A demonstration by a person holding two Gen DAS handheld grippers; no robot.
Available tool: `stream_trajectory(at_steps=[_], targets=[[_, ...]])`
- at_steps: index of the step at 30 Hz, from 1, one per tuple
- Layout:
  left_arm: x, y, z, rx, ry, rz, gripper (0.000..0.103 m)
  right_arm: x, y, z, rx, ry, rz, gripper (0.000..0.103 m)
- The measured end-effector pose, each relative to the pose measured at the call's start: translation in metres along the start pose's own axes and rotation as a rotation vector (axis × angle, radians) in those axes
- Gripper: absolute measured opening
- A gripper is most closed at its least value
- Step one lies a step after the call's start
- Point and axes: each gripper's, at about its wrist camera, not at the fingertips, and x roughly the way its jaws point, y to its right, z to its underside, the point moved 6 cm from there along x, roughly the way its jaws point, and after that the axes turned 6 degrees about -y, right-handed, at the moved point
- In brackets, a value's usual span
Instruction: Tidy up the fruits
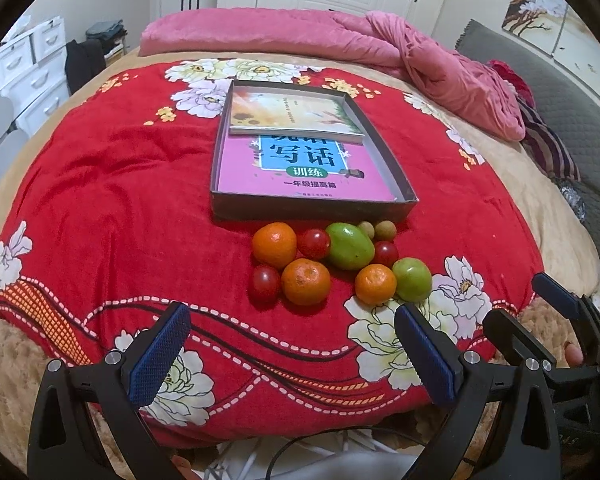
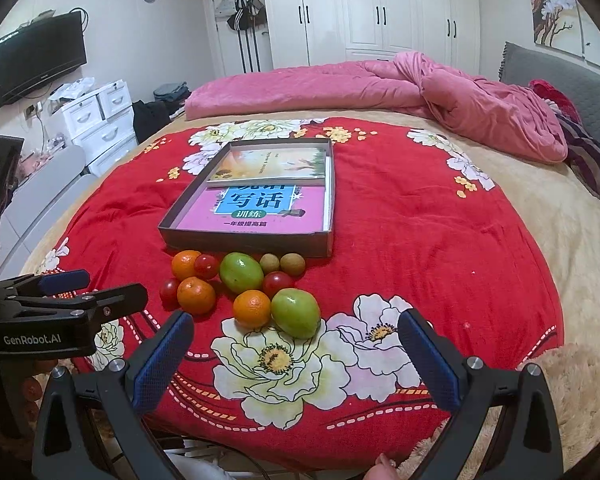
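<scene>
Here both the left gripper (image 1: 292, 354) and right gripper (image 2: 296, 360) hang spread and empty, short of the fruits (image 1: 328, 264) heaped just before the box (image 1: 312, 210). Best take the nearest green fruit (image 2: 296, 312) first, squeezing softly so its neighbours don't roll.

Left gripper (image 1: 292, 356): black angular plastic frame, triangular cut-outs in arms, round silver screws at finger joints. Fingers carried blue pads (image 1: 160, 360) with fine cross-hatch texture. Right gripper (image 2: 296, 364): same black frame, same silver screws, same blue textured pads (image 2: 164, 360). White "GenRobot.AI" lettering (image 2: 32, 339) showed on side of left gripper's body in right wrist view. Bare fingertip skin (image 1: 574, 354) showed beside right gripper's frame, at right in left wrist view.
</scene>
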Motion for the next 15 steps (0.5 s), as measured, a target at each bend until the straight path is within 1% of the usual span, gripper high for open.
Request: stream_trajectory(at_steps=[15], targets=[[0.0, 0.001, -0.0003, 0.0, 0.005, 0.0, 0.101, 0.0005, 0.0017, 0.0007, 0.0, -0.002, 0.0, 0.103]])
